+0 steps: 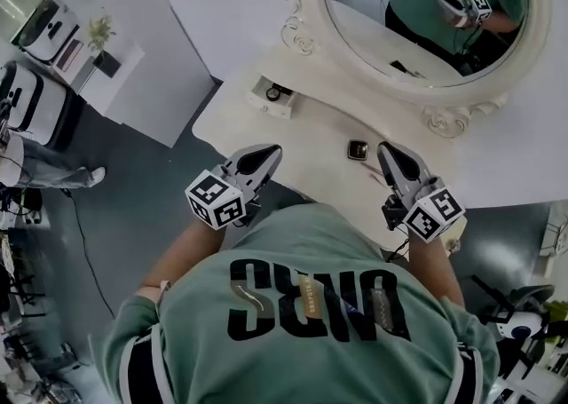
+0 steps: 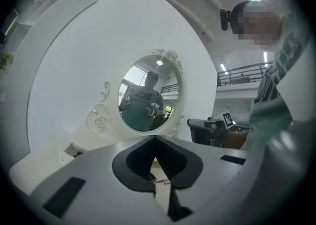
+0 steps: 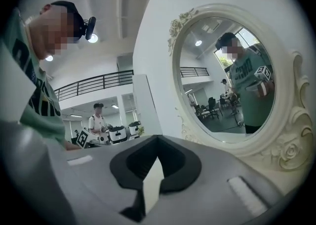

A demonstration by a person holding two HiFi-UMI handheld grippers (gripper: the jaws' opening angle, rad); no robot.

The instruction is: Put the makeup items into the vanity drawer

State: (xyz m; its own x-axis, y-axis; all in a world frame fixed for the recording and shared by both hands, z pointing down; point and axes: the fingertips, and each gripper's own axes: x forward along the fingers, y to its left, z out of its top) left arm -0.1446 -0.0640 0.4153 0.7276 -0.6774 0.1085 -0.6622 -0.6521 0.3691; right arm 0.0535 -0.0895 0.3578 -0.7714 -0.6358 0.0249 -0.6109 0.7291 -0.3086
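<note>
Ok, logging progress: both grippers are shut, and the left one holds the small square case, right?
No. Left gripper and right gripper are shut, but the left holds nothing: the head view shows the small square case lying on the vanity top.

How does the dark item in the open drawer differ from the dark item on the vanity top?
The drawer item looks round; the vanity-top item looks squarish. The drawer item sits inside the open drawer; the vanity-top item lies out on the vanity top. The drawer item lies beyond the left gripper; the vanity-top item lies between the grippers, nearer the right gripper. Both are small, dark and untouched.
</note>
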